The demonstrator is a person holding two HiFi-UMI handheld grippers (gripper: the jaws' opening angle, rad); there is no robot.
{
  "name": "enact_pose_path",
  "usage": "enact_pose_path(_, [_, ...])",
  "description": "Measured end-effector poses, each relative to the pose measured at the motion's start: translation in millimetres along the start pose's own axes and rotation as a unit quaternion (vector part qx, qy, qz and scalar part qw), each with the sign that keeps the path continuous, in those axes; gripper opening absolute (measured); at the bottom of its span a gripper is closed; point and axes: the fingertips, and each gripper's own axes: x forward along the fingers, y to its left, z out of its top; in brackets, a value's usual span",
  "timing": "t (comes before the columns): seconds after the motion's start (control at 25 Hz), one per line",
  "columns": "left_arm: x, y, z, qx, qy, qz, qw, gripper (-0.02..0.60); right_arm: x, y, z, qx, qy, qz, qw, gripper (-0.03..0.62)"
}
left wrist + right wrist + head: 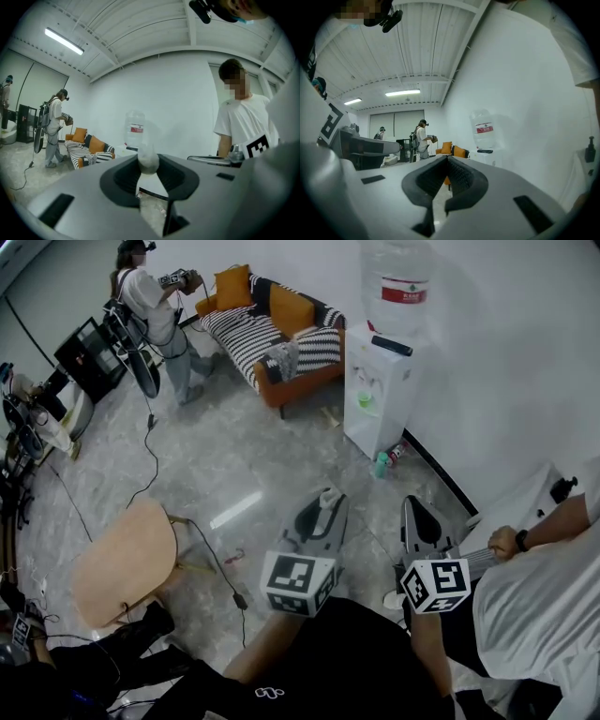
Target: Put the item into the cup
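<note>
My left gripper (148,164) is shut on a small pale grey rounded item (149,158), pinched at the very tips of its jaws. In the head view the left gripper (327,495) is held in the air over the floor and points away from me. My right gripper (413,503) is raised beside it, a little to its right. In the right gripper view the right gripper (447,160) has its jaw tips together with nothing between them. I cannot make out a cup for certain; a small green thing (365,399) sits on the water dispenser (380,385).
A striped sofa with orange cushions (277,329) stands at the back wall. A light wooden chair (127,561) and cables (150,460) are on the floor to the left. One person (150,306) stands far off; another in a white shirt (534,606) is close on my right.
</note>
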Motion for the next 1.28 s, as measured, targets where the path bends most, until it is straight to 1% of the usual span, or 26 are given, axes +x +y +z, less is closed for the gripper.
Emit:
enact_pose_path(0.2, [30.1,25.3,-10.3,-0.02,0.014,0.009,0.9997,0.104,34.7,-10.5,-12.6,0.0,0.02,-0.001,1.0,0.01])
enact_pose_path(0.36, [55.3,49.0,-5.6,-0.027,0.018,0.016,0.9994,0.104,67.1,-15.0,-10.6,0.001,0.025,0.0,1.0,0.01])
enact_pose_path(0.52, [85.7,72.0,-2.4,-0.034,0.03,0.021,0.9988,0.104,102.0,-22.4,-15.0,0.006,0.042,-0.001,0.999,0.009])
enact_pose_path(0.72, [125.1,94.2,4.3,-0.035,0.048,0.008,0.9982,0.104,141.4,-33.8,-17.7,0.014,0.053,-0.009,0.998,0.009])
enact_pose_path(0.92, [169.2,117.4,7.9,-0.036,0.062,-0.008,0.9974,0.104,183.7,-50.5,-19.1,0.024,0.064,-0.026,0.997,0.009])
enact_pose_path(1.2, [220.3,161.4,17.3,-0.014,0.067,-0.018,0.9975,0.104,246.1,-61.6,-12.2,0.026,0.064,-0.04,0.997,0.009])
enact_pose_path(1.28, [231.5,174.3,21.3,-0.016,0.071,-0.021,0.9971,0.104,265.0,-61.2,-5.6,0.024,0.059,-0.04,0.997,0.009])
